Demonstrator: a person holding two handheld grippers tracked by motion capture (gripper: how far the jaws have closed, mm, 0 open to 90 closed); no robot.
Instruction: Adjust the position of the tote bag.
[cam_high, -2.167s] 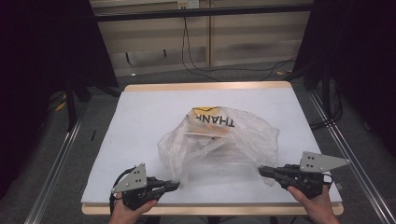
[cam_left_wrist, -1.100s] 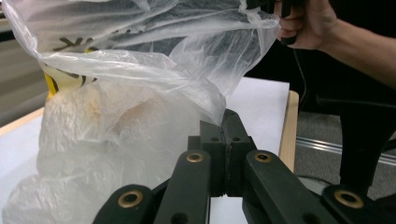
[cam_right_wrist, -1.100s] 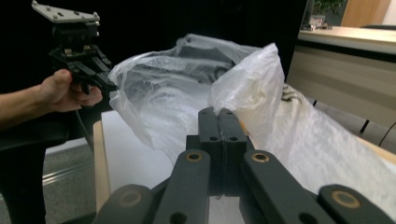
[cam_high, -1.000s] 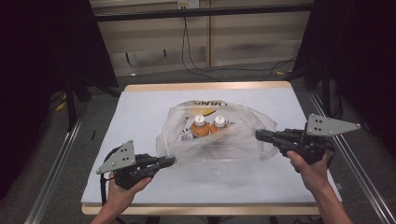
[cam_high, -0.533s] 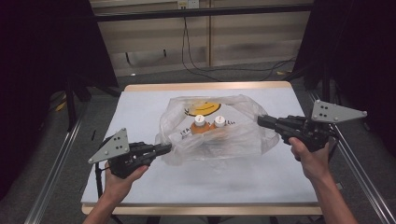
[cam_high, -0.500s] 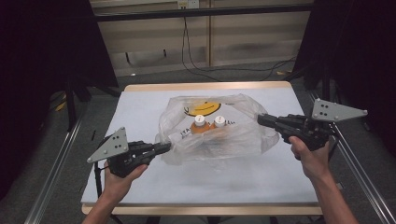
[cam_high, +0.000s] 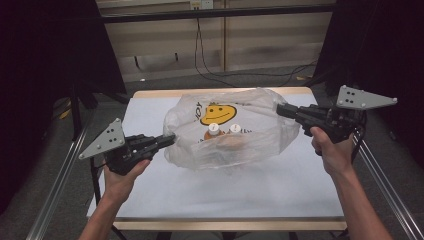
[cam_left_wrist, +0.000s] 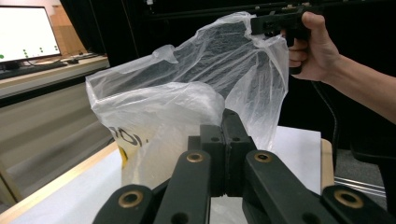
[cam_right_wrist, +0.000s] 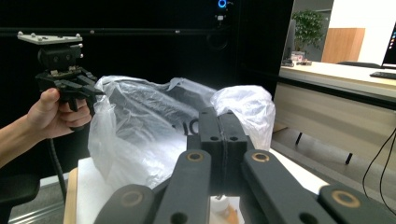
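Left gripper (cam_high: 169, 139) and right gripper (cam_high: 281, 110), jaws closed, each pinch an opposite edge of the plastic bag (cam_high: 227, 132) stretched between them.

Left gripper (cam_high: 169, 139) and right gripper (cam_high: 281, 109) — both jaws clamped shut, raised, pointing inward toward each other.

table (cam_high: 260, 195): white top, wood edge | cables (cam_high: 220, 70): floor behind | monitor (cam_left_wrist: 25, 32): lit, far left
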